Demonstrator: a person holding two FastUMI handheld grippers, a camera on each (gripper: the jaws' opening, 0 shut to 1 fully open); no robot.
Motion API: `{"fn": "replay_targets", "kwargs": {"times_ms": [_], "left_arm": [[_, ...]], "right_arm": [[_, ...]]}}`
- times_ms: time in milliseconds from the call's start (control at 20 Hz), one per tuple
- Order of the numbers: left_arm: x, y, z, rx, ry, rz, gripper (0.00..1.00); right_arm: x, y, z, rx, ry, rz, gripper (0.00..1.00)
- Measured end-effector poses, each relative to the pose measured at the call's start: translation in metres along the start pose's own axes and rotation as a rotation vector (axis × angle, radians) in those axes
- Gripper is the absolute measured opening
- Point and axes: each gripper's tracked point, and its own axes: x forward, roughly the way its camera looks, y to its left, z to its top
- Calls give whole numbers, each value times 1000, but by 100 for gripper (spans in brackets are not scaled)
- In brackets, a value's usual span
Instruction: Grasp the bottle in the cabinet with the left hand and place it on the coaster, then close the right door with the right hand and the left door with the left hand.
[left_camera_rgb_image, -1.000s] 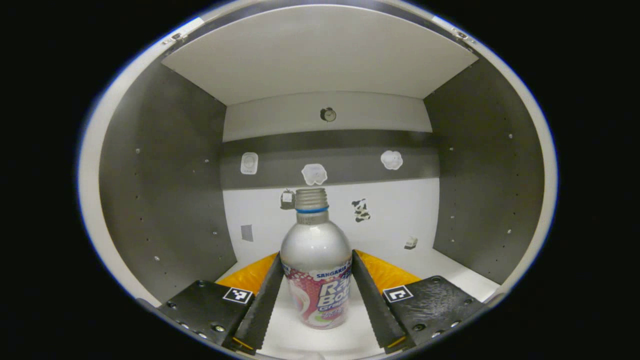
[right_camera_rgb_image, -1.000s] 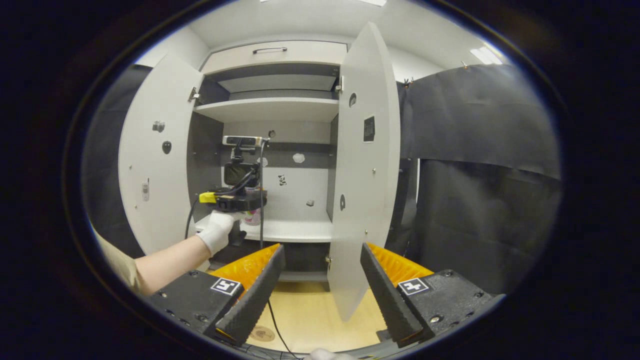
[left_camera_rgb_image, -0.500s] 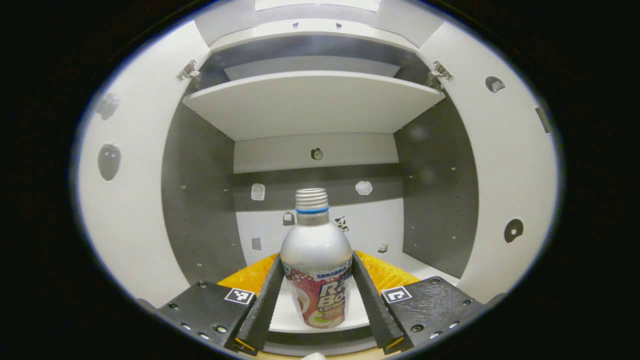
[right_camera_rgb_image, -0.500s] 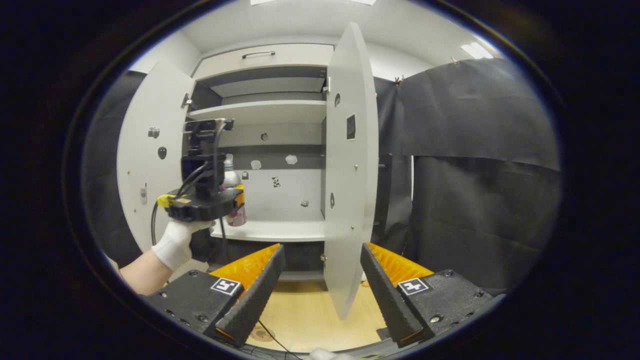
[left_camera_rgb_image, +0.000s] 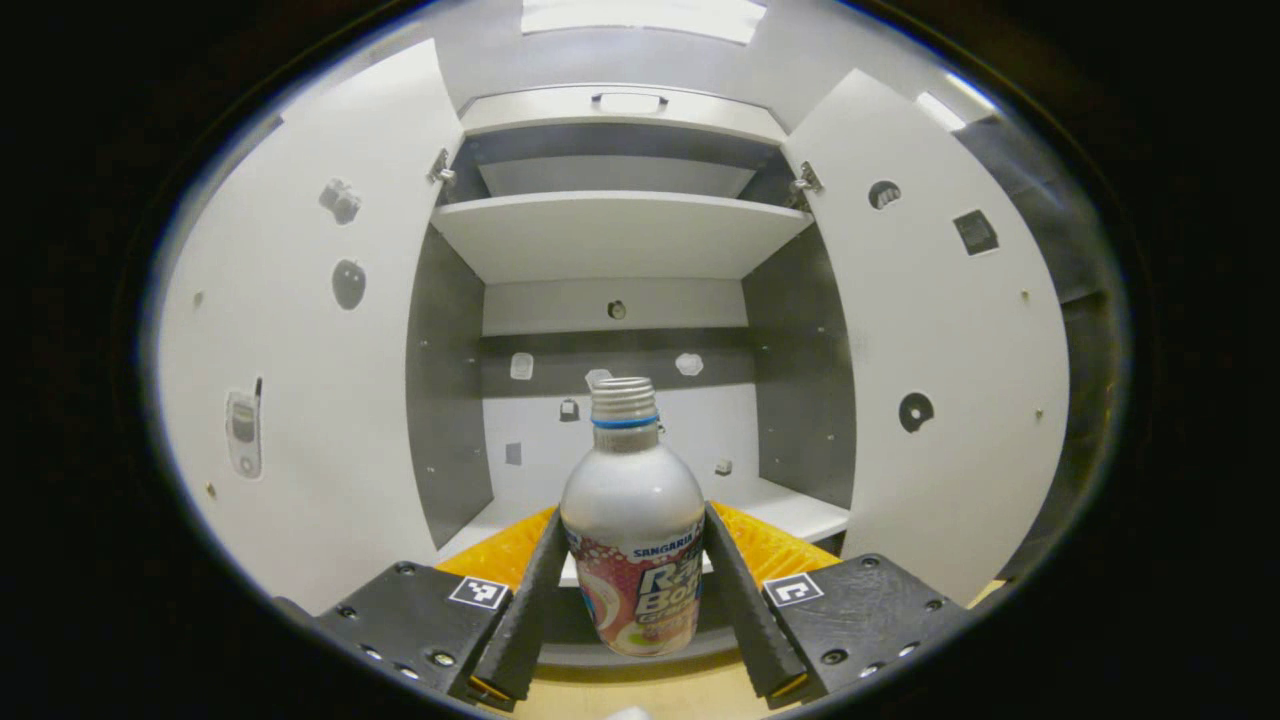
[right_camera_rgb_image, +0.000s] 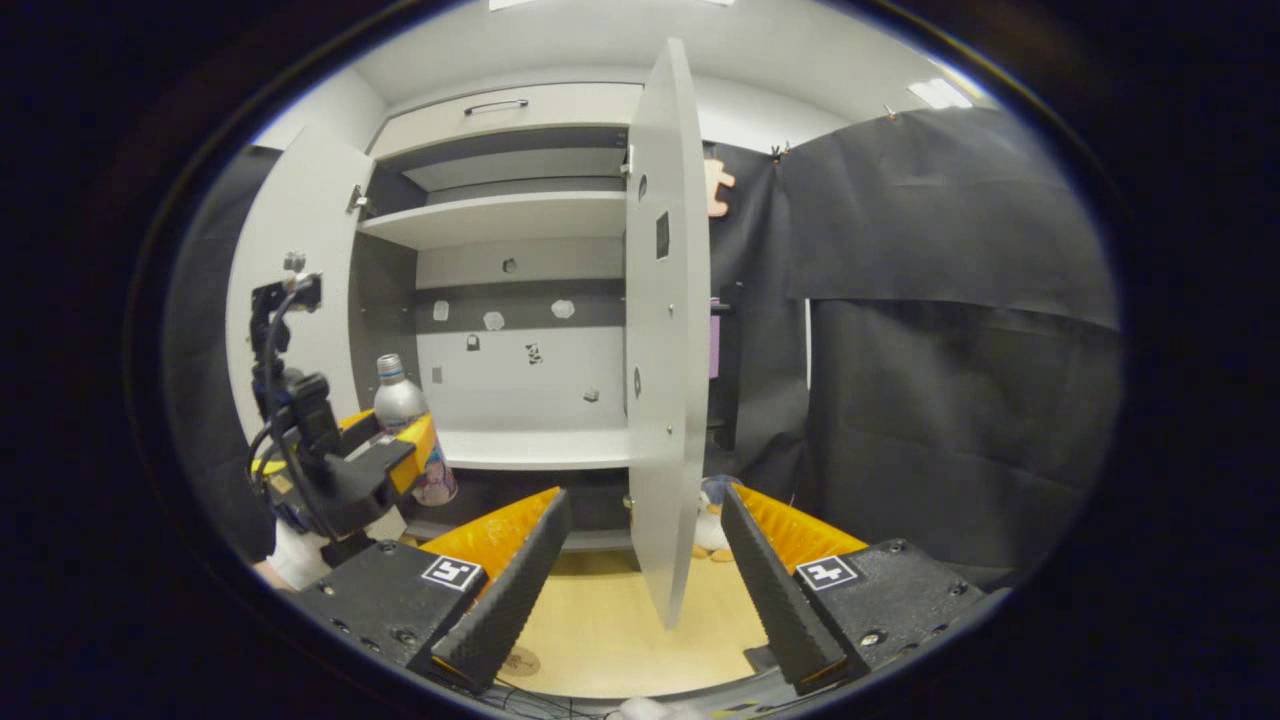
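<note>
A silver bottle (left_camera_rgb_image: 632, 520) with a pink label and no cap stands upright between my left gripper's (left_camera_rgb_image: 632, 600) two fingers, which press on its sides. It hangs in the air in front of the open cabinet (left_camera_rgb_image: 615, 235). In the right gripper view the same bottle (right_camera_rgb_image: 405, 425) and the left gripper (right_camera_rgb_image: 385, 465) are at the left, outside the cabinet. My right gripper (right_camera_rgb_image: 640, 585) is open, with the edge of the right door (right_camera_rgb_image: 665, 330) straight ahead of it. The left door (right_camera_rgb_image: 295, 260) stands wide open. A round coaster (right_camera_rgb_image: 520, 661) lies on the wooden floor surface near the left finger.
The cabinet's lower shelf (right_camera_rgb_image: 530, 448) is bare and white, with small stickers on the back wall. A drawer with a handle (left_camera_rgb_image: 628, 100) sits above. A soft toy (right_camera_rgb_image: 708, 520) lies low behind the right door. Black cloth (right_camera_rgb_image: 950, 330) hangs at the right.
My left gripper has pulled back out of the cabinet with the bottle held in it, down and to the left in the right gripper view. The right gripper shifted slightly rightward.
</note>
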Motion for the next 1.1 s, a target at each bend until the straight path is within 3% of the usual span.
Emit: {"fn": "replay_targets", "kwargs": {"times_ms": [450, 500, 800, 850, 1000, 1100], "left_arm": [[-75, -31, -112, 23, 129, -82, 81], [-83, -34, -122, 21, 134, -94, 77], [-113, -58, -173, -16, 125, -156, 77], [-118, -60, -182, -24, 132, -162, 81], [-134, -62, -210, -33, 154, -160, 78], [-145, -72, -224, -44, 141, -198, 78]], "right_arm": [[-7, 9, -11, -48, 21, 26, 100], [-8, 10, -12, -56, 21, 30, 99], [-16, 11, -19, -88, 53, 42, 99], [-17, 10, -19, -95, 59, 38, 99], [-19, 6, -24, -116, 78, 32, 99], [-20, 4, -29, -133, 87, 29, 99]]}}
